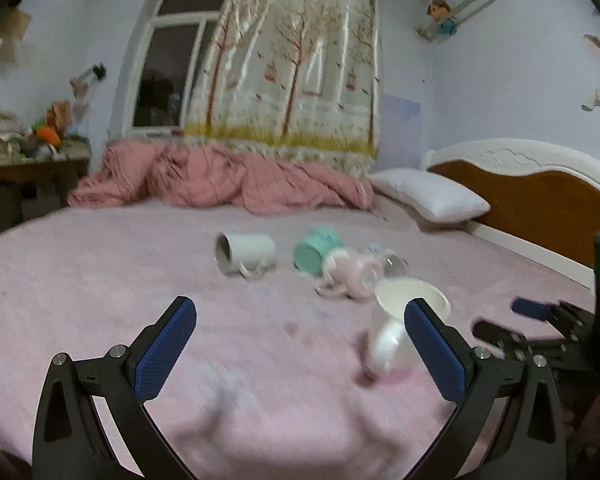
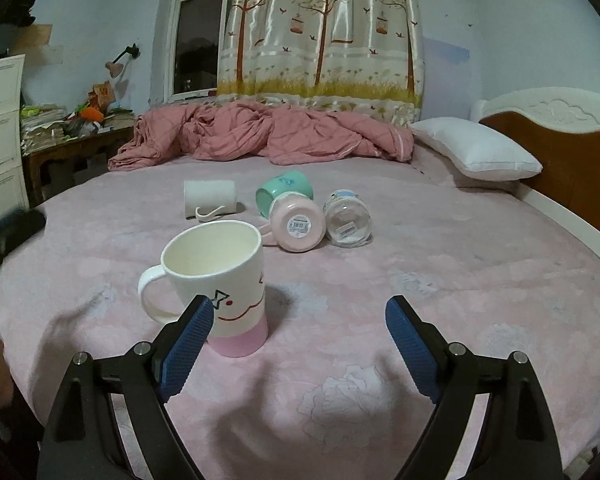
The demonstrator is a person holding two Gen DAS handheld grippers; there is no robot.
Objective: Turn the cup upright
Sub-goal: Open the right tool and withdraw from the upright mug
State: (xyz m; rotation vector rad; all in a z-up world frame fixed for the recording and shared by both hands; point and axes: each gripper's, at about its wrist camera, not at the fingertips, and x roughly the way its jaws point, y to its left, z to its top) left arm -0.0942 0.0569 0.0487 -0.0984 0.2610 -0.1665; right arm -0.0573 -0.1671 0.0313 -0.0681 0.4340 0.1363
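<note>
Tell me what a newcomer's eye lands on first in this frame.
The tall white mug with a pink base standing upright on the pink bedsheet, just ahead of the open right hand-held gripper. Behind it lie four cups on their sides: a white mug, a teal cup, a pink cup and a clear glass.

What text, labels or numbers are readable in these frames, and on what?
No text can be read.
Pink cup: white barcode sticker on its base, print too small to read.
Glass jar: barcode sticker, also too small.
Teal cup: faint printed design, unreadable.
White mug: drawn face and bow, no words.
</note>
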